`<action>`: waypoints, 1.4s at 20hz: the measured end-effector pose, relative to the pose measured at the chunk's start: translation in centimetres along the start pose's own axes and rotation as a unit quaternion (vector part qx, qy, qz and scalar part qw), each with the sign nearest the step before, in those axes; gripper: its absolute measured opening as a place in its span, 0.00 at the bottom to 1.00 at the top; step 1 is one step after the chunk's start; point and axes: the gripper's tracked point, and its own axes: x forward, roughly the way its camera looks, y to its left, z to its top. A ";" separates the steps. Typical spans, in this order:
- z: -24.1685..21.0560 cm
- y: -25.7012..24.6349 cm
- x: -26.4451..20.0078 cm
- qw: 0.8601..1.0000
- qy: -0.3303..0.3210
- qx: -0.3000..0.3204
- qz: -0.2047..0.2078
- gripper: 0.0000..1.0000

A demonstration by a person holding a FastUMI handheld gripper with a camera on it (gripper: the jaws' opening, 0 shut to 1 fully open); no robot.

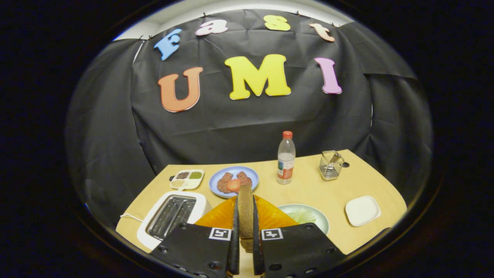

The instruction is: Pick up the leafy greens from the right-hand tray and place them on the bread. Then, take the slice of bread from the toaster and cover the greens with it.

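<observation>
The gripper (245,216) points level across the desk (308,185) and squeezes a thin brown bread slice (245,208) standing on edge. An orange plate (270,216) sits under it. The white toaster (170,216) is at 9 o'clock, soft leafy greens (303,216) at 3.

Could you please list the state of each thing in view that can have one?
gripper: shut on the bread slice
bread slice: held upright between the fingers
toaster: slots empty
bottle: capped, upright
orange plate: beneath the slice
green bowl: holds leafy greens
</observation>
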 end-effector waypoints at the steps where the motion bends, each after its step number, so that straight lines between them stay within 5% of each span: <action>1: -0.7 -0.6 0.5 1.000 0.006 0.005 -0.002 0.14; 17: -5.5 -8.8 5.7 0.997 0.046 0.063 0.005 0.16; 28: -8.1 -13.1 7.9 0.996 0.074 0.048 -0.024 0.33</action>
